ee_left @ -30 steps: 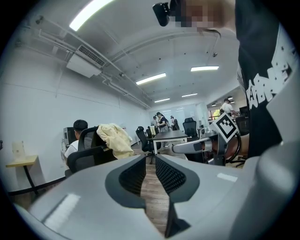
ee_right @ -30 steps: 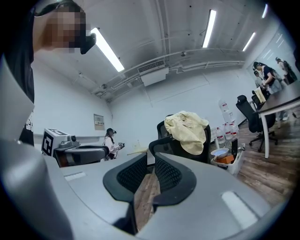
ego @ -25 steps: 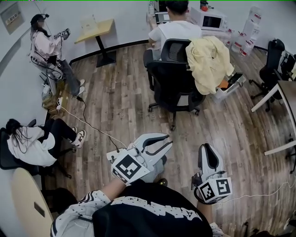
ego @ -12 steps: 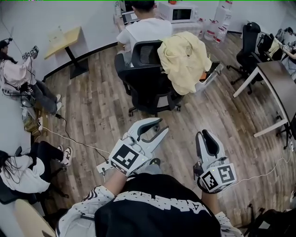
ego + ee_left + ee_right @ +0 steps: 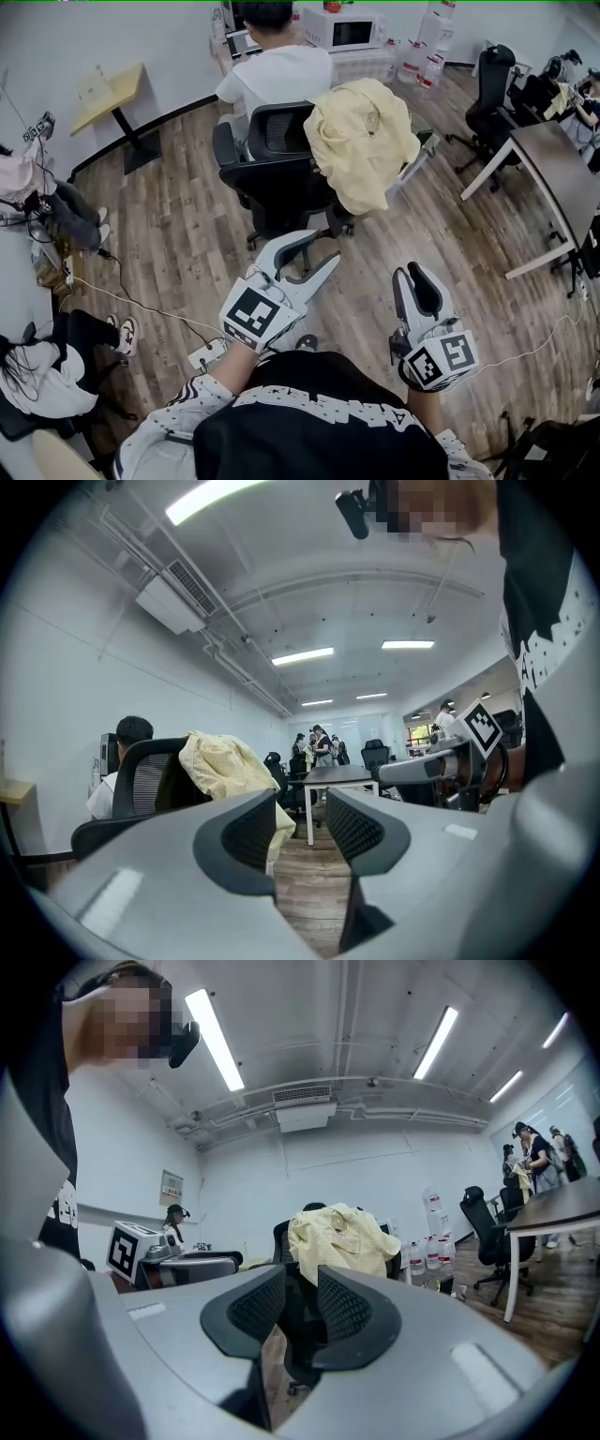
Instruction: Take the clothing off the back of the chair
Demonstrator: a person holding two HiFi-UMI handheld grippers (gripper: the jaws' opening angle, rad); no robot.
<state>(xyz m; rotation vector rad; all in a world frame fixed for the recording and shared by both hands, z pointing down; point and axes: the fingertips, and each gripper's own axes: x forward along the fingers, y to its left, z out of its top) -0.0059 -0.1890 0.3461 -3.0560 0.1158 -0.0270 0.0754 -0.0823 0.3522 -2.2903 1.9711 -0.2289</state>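
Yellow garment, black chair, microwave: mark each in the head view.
yellow garment [image 5: 361, 141], head view, middle of the draped cloth
black chair [image 5: 277, 187], head view, its seat
microwave [image 5: 349, 30], head view, its door

Office: swivel chairs [image 5: 277, 180], desks [image 5: 555, 174], seated worker [image 5: 274, 77], ceiling strip lights [image 5: 214, 1040].

Clothing: one yellow garment [image 5: 361, 141]. Black office chairs: two counted with certainty, the centre chair [image 5: 272, 183] and a far-right chair [image 5: 492, 80]. Tables: two, a small wooden table [image 5: 108, 94] far left and a dark desk [image 5: 553, 173] at right. Microwave [image 5: 347, 33]: one, far. Persons: four, namely a white-shirted person [image 5: 272, 75] far centre, a left-edge person [image 5: 56, 197], a near-left person [image 5: 42, 389] and a far-right person [image 5: 583, 89].
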